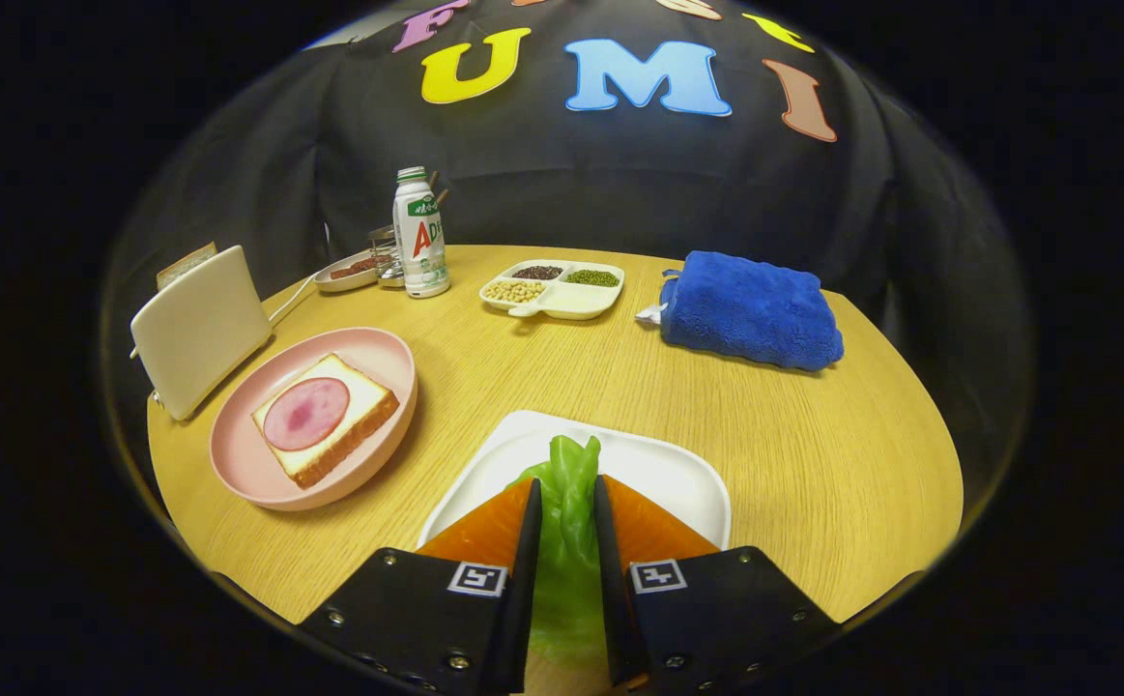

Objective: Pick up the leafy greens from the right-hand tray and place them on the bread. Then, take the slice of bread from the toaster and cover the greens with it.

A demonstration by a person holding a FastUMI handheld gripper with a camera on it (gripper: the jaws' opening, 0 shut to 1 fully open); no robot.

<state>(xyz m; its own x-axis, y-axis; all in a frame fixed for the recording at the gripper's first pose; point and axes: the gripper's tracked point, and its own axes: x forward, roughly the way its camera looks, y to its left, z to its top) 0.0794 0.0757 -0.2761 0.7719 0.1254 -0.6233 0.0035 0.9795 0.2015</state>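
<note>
The gripper (566, 503) has its fingers clenched on the leafy greens (566, 483) over the white tray (687, 474), a light, floppy, tearable leaf best pinched at its thicker middle, bound for the bread (330, 420) on the pink plate (243, 464).

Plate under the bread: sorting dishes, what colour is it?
Pink, clearest in the gripper view.

My round wooden table (793, 435) carries toaster (199, 329), pink plate (252, 464), white tray (658, 464), bottle (420, 246), sectioned dish (571, 302), blue towel (750, 309).

Bright overhead light, sharp centre, fisheye-warped edges.
</note>
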